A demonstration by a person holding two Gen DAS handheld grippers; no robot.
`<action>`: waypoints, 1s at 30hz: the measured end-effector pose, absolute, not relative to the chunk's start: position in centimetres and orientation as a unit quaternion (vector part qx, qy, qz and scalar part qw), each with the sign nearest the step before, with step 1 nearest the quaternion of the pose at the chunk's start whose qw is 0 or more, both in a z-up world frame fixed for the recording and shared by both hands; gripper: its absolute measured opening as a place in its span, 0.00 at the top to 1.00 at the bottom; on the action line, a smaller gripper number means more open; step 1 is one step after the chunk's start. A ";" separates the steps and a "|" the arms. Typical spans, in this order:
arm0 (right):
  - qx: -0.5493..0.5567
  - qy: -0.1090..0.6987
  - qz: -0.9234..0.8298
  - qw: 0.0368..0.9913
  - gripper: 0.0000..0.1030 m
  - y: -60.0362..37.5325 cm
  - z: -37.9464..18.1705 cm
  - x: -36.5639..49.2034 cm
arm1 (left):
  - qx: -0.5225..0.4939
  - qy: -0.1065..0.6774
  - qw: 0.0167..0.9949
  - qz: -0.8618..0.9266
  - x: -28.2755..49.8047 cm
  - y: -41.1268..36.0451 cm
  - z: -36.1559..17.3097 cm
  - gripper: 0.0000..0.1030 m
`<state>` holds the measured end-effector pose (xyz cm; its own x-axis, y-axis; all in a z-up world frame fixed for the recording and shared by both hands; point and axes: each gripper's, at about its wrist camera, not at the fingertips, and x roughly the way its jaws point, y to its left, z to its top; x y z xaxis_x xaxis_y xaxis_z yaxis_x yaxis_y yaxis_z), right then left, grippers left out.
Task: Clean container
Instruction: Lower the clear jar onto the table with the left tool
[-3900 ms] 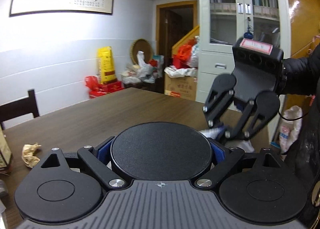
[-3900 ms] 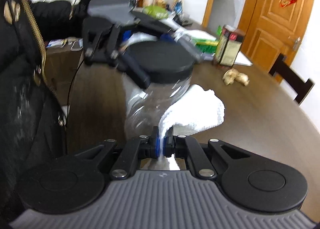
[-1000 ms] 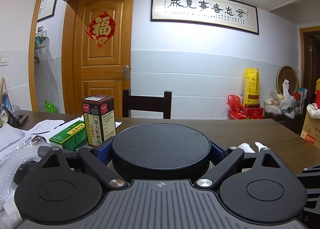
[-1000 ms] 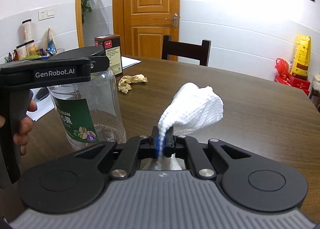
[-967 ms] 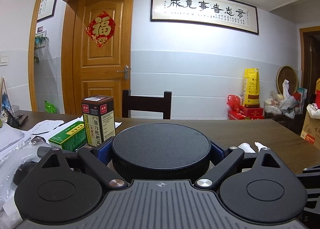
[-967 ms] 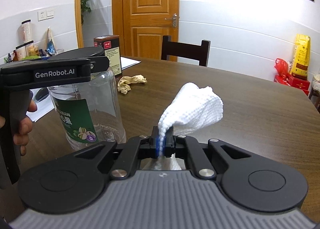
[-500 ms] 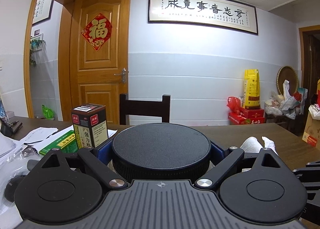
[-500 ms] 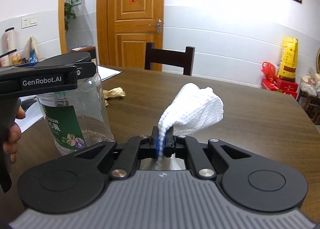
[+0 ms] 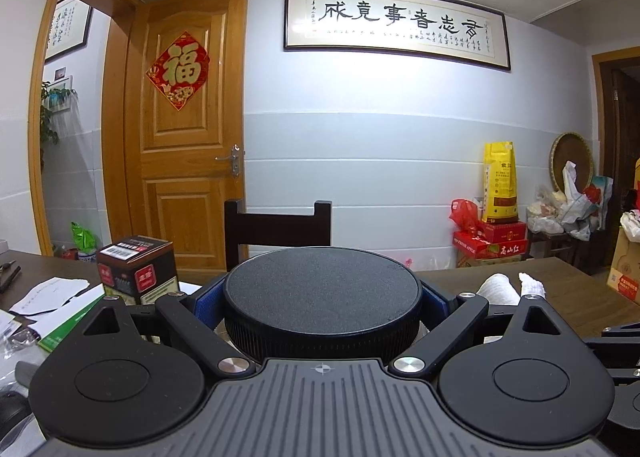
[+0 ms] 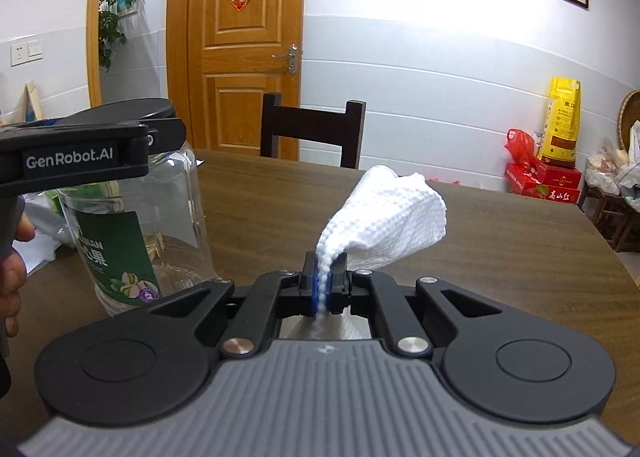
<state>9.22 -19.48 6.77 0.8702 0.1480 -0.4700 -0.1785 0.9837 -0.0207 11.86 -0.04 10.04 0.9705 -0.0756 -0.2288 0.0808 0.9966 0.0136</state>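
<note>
A clear plastic jar (image 10: 132, 217) with a green label and a black lid (image 9: 322, 297) stands upright on the dark wooden table (image 10: 500, 241). My left gripper (image 9: 320, 299) is shut on the lid, blue pads on both sides of it; from the right wrist view its black body (image 10: 80, 155) crosses the jar's top at the left. My right gripper (image 10: 324, 281) is shut on a white cloth (image 10: 388, 217), held to the right of the jar and apart from it. The cloth's tip (image 9: 508, 289) shows past the left gripper's right arm.
A dark box (image 9: 136, 275), a green box (image 9: 68, 327) and papers (image 9: 48, 295) lie at the table's left. A dark chair (image 10: 312, 129) stands at the far edge before a wooden door (image 10: 236, 49). Bags and red boxes (image 10: 548, 177) crowd the right wall. A hand (image 10: 12, 269) grips the left gripper's handle.
Both cameras have swung a little to the right, so the door, chair and boxes sit further left. The jar stays upright in my left gripper and the cloth stays in my right.
</note>
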 end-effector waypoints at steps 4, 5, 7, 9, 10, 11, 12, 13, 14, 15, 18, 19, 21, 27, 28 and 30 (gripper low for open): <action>-0.029 0.240 0.077 0.967 0.94 -19.8 6.7 12.0 | 0.011 0.113 0.993 -0.036 14.6 -0.5 10.0 0.08; -0.029 0.239 0.075 0.968 0.94 -19.9 6.7 12.7 | 0.011 0.111 0.993 -0.036 15.3 -0.6 10.0 0.08; -0.029 0.237 0.072 0.968 0.94 -20.0 6.6 14.3 | 0.010 0.107 0.994 -0.036 16.7 -0.8 10.1 0.08; -0.029 0.235 0.069 0.969 0.94 -20.1 6.5 15.7 | 0.012 0.105 0.994 -0.035 18.0 -1.0 10.1 0.08; -0.029 0.234 0.067 0.970 0.94 -20.2 6.4 16.5 | 0.013 0.104 0.994 -0.035 18.7 -1.1 10.1 0.08; -0.029 0.232 0.064 0.970 0.94 -20.3 6.4 17.2 | 0.014 0.103 0.994 -0.035 19.4 -1.3 10.1 0.08; -0.028 0.232 0.062 0.970 0.94 -20.5 6.3 17.9 | 0.015 0.102 0.994 -0.036 20.1 -1.4 10.1 0.08; -0.027 0.231 0.059 0.971 0.94 -20.7 6.3 18.6 | 0.015 0.102 0.994 -0.036 20.8 -1.5 10.1 0.08; -0.025 0.231 0.056 0.971 0.94 -20.9 6.2 19.4 | 0.015 0.102 0.994 -0.036 21.5 -1.6 10.1 0.08; -0.023 0.231 0.054 0.971 0.94 -21.1 6.1 20.1 | 0.014 0.102 0.994 -0.036 22.1 -1.8 10.0 0.08; -0.024 0.228 0.046 0.972 0.94 -21.3 5.9 22.3 | 0.012 0.101 0.994 -0.033 24.0 -2.0 10.0 0.08; -0.025 0.227 0.044 0.973 0.94 -21.4 5.8 23.0 | 0.012 0.100 0.994 -0.031 24.6 -2.1 10.0 0.08; -0.026 0.225 0.042 0.973 0.94 -21.4 5.6 24.6 | 0.011 0.097 0.995 -0.029 25.9 -2.3 10.0 0.08; -0.038 0.228 0.039 0.972 0.94 -21.1 5.0 28.9 | 0.011 0.097 0.995 -0.025 29.4 -3.0 10.1 0.08; -0.040 0.229 0.039 0.972 0.94 -21.0 4.9 29.7 | 0.010 0.097 0.995 -0.024 30.0 -3.0 10.2 0.08; -0.045 0.230 0.038 0.971 0.94 -20.9 4.7 31.1 | 0.006 0.100 0.995 -0.023 31.1 -3.1 10.1 0.08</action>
